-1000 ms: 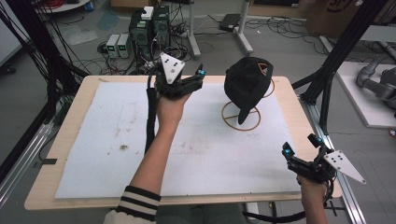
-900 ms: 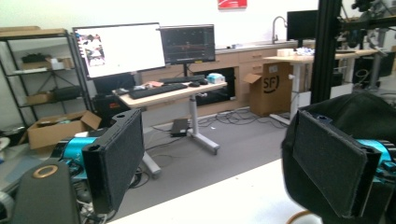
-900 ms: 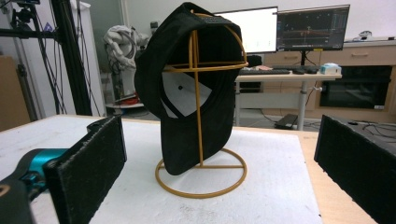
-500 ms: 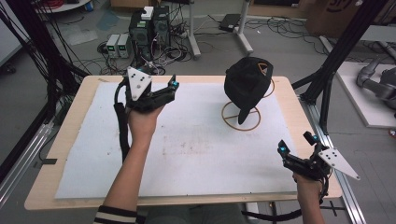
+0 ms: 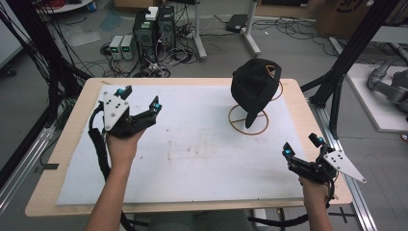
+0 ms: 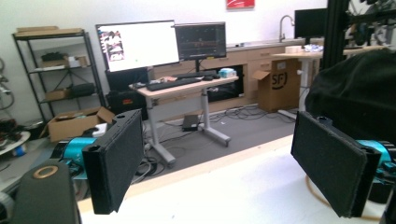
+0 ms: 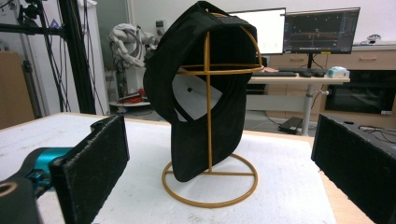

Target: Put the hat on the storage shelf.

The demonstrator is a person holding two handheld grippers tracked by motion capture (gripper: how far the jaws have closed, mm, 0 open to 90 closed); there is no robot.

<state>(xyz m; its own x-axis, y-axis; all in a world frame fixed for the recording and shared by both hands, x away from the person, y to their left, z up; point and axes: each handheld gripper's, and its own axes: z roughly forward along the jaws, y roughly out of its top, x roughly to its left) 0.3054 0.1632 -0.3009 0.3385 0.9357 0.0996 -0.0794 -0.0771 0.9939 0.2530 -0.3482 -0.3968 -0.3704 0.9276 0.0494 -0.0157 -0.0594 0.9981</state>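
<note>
A black cap (image 5: 254, 86) is seen hung on a gold wire stand (image 5: 248, 120) toward the far right corner of the bench (image 5: 192, 168). The left gripper (image 5: 139, 103) is held above the far left part of the bench, its fingers spread wide with nothing between them. The right gripper (image 5: 300, 147) is held near the near right corner, pointed at the cap, its fingers likewise wide apart and empty.

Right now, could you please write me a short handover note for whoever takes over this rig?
Left gripper: jaws open, holding nothing, raised over the table's far left.
Right gripper: jaws open, holding nothing, at the near right edge, pointed at the cap.
Black cap: hangs on the gold wire stand, far right on the white mat.
Done: cap sits on the stand.
Left: probably nothing beyond checking its seating.
</note>
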